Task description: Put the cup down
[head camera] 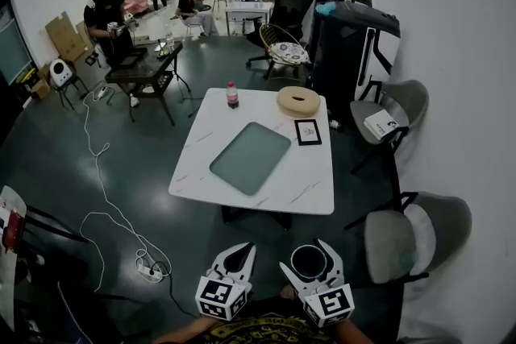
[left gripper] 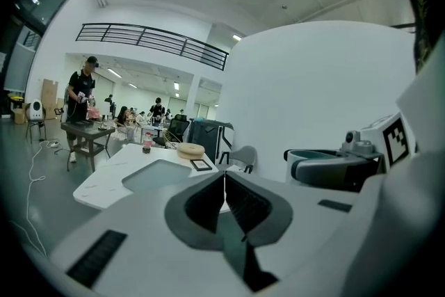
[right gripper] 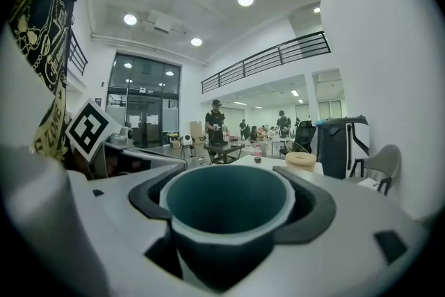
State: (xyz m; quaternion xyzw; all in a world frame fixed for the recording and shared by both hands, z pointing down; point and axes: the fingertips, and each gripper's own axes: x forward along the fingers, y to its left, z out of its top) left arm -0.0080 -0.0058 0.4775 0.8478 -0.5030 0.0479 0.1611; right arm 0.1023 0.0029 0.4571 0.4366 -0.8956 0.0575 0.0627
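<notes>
From where I stand, the white table [head camera: 306, 189] is the thing to steer by. Short of its near edge, on the left, the left gripper [head camera: 242, 251] hangs with its jaws pressed together and nothing between them. Just to its right, equally short of the table, the right gripper [head camera: 309, 252] has its jaws spread wide and clamped round a dark teal cup [head camera: 309, 262], which sits upright with its mouth open to the ceiling and looks empty.

On the table, a grey-green tray [head camera: 250, 158] lies near the middle. A small bottle [head camera: 232, 94] stands at the far edge, a round tan holder [head camera: 299, 101] sits at the far right corner, and a small black frame [head camera: 307, 131] lies just nearer than that.

I'd say the cup is being carried in and has not yet been set down. The next move calls for bringing it forward over a bare patch of the table, perhaps the near right corner. It should then be lowered level until the base rests, and only then should the jaws ease apart
</notes>
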